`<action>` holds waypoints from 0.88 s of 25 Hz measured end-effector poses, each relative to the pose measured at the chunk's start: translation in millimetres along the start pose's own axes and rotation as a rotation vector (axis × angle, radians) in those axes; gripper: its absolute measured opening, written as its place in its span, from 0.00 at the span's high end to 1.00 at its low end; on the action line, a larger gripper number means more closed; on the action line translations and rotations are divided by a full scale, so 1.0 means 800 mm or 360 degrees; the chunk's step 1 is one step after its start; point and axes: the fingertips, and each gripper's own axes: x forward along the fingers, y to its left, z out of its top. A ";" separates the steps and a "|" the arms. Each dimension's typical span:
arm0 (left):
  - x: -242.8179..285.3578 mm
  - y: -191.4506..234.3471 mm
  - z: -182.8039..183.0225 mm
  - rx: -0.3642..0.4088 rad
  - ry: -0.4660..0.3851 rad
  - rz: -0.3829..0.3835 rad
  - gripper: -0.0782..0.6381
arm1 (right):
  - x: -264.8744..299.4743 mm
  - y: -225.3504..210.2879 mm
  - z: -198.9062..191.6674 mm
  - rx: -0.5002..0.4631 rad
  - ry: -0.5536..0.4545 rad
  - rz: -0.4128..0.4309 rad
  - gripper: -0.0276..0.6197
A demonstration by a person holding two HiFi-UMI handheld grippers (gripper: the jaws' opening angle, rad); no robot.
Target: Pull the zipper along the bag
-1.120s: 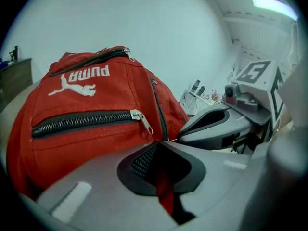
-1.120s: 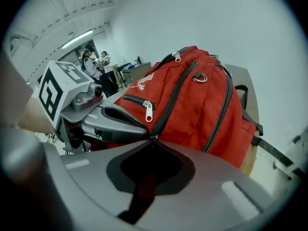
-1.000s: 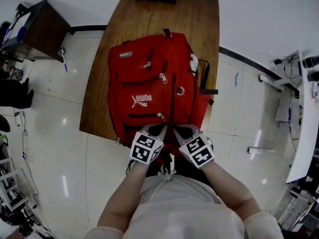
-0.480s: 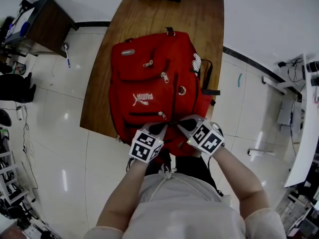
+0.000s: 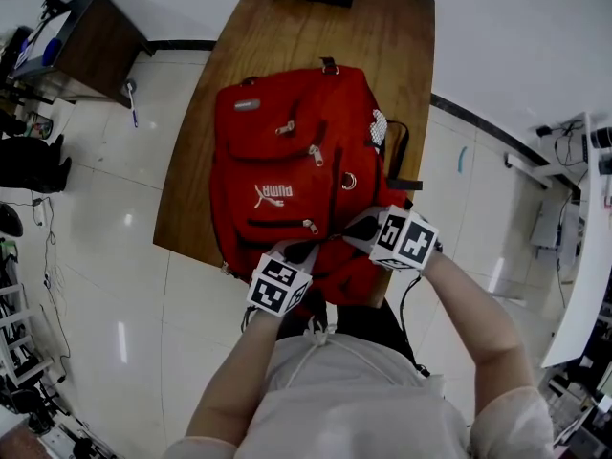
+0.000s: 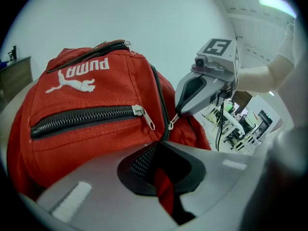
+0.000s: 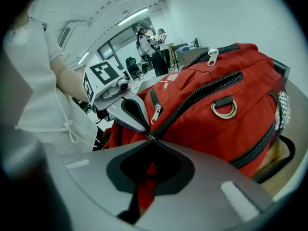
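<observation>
Bag [image 5: 287, 161] sits on the table [image 5: 392, 55]. Left gripper [image 5: 299, 251], at the bag's 6 o'clock edge, pinches its red fabric. Right gripper [image 5: 356, 230], around 5 o'clock, is clamped tight on the zipper pull [image 6: 171, 124].

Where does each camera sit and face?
Head view: on the head, facing steeply down at the red backpack on the wooden table; both forearms show.
Left gripper view: on the left gripper, facing the backpack's front; right gripper and forearm show.
Right gripper view: on the right gripper, facing the zipper pull; left gripper shows.
Shared: the backpack.
</observation>
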 end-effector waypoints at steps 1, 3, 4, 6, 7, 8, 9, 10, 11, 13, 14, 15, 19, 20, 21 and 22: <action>0.001 0.001 0.000 0.0000 -0.0001 0.0008 0.88 | -0.002 -0.003 0.000 0.0006 0.0021 0.0008 0.94; 0.002 0.002 -0.001 -0.0002 0.0003 0.0025 0.88 | -0.004 -0.006 0.001 0.0018 0.0063 0.0016 0.94; 0.002 0.003 -0.002 -0.0003 0.0009 0.0032 0.88 | -0.004 -0.007 0.002 0.0013 0.0082 0.0016 0.94; 0.003 0.004 -0.004 -0.0005 0.0024 0.0040 0.88 | -0.005 -0.009 0.004 -0.0020 0.0117 0.0010 0.94; 0.004 0.004 -0.004 -0.0004 0.0027 0.0040 0.88 | -0.006 -0.010 0.004 -0.0052 0.0136 0.0007 0.94; 0.004 0.004 -0.004 -0.0003 0.0028 0.0040 0.88 | -0.008 -0.011 0.005 -0.0093 0.0156 0.0004 0.94; 0.005 0.004 -0.004 -0.0002 0.0029 0.0040 0.88 | -0.011 -0.013 0.007 -0.0135 0.0176 0.0002 0.94; 0.005 0.004 -0.004 -0.0002 0.0031 0.0042 0.88 | -0.014 -0.014 0.009 -0.0170 0.0195 0.0003 0.94; 0.005 0.004 -0.005 -0.0002 0.0034 0.0044 0.88 | -0.017 -0.017 0.011 -0.0200 0.0211 0.0004 0.94; 0.005 0.005 -0.005 -0.0002 0.0042 0.0049 0.88 | -0.024 -0.023 0.016 -0.0246 0.0240 0.0002 0.94; 0.006 0.005 -0.005 -0.0002 0.0044 0.0050 0.88 | -0.029 -0.026 0.019 -0.0266 0.0253 0.0004 0.94; 0.006 0.005 -0.005 -0.0002 0.0045 0.0051 0.88 | -0.032 -0.028 0.022 -0.0283 0.0266 0.0011 0.94; 0.006 0.005 -0.005 -0.0018 0.0054 0.0048 0.88 | -0.040 -0.032 0.030 -0.0347 0.0319 0.0052 0.94; 0.006 0.005 -0.005 -0.0023 0.0058 0.0047 0.88 | -0.041 -0.033 0.030 -0.0363 0.0332 0.0059 0.94; 0.006 0.005 -0.005 -0.0027 0.0060 0.0046 0.88 | -0.042 -0.034 0.031 -0.0380 0.0344 0.0065 0.94; 0.007 0.005 -0.005 -0.0031 0.0061 0.0045 0.88 | -0.044 -0.035 0.032 -0.0396 0.0357 0.0070 0.94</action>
